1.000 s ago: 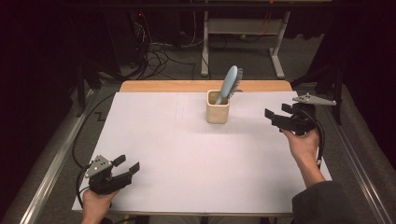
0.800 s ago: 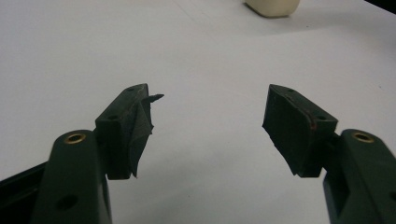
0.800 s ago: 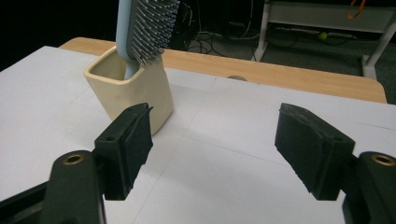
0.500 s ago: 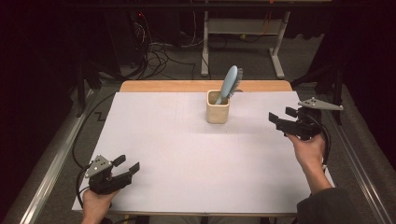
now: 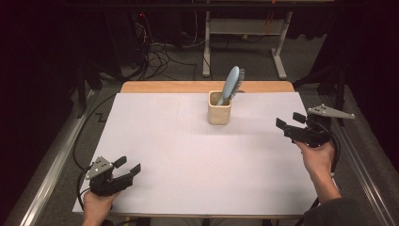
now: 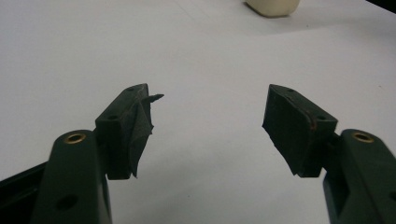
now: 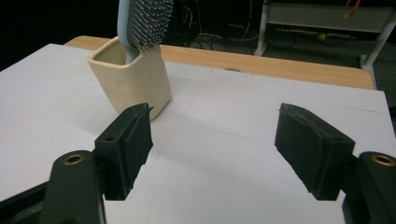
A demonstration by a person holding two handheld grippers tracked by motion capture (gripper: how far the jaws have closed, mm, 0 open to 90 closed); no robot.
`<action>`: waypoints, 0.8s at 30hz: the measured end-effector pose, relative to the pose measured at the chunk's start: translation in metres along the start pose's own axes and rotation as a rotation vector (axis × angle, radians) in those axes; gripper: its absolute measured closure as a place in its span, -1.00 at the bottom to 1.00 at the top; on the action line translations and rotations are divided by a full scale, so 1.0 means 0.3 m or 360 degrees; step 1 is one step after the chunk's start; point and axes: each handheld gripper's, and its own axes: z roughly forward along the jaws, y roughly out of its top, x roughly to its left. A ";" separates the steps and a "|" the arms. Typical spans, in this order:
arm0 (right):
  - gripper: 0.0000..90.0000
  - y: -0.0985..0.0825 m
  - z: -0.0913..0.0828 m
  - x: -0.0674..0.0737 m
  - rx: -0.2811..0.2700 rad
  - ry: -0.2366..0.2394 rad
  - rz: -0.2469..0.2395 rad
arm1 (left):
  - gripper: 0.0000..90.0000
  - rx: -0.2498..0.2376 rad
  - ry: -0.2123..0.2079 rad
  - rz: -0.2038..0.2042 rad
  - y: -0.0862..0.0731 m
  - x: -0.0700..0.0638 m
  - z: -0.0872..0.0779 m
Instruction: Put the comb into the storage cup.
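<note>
You hold both grippers, left gripper (image 5: 128,167) and right gripper (image 5: 288,120), wide open and empty, flanking the cup (image 5: 219,108) that props the hairbrush (image 5: 231,84) upright.

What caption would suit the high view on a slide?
Two hand-held tongs, left and right, open over a white table, flanking a cream cup holding a blue hairbrush.

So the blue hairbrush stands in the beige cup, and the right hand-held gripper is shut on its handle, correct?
Not quite. The blue hairbrush does stand in the beige cup, but the right hand-held gripper is open and apart from it, holding nothing. The right gripper view shows this.
</note>
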 end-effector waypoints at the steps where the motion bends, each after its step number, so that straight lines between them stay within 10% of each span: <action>1: -0.38 -0.002 -0.004 -0.001 -0.0003 -0.0002 -0.0002 | -0.26 0.0000 0.0000 0.0000 0.000 0.000 0.000; 24: -0.37 -0.051 -0.060 -0.004 -0.0042 0.0024 -0.0011 | -0.26 0.0004 -0.0004 -0.0003 0.000 0.000 0.002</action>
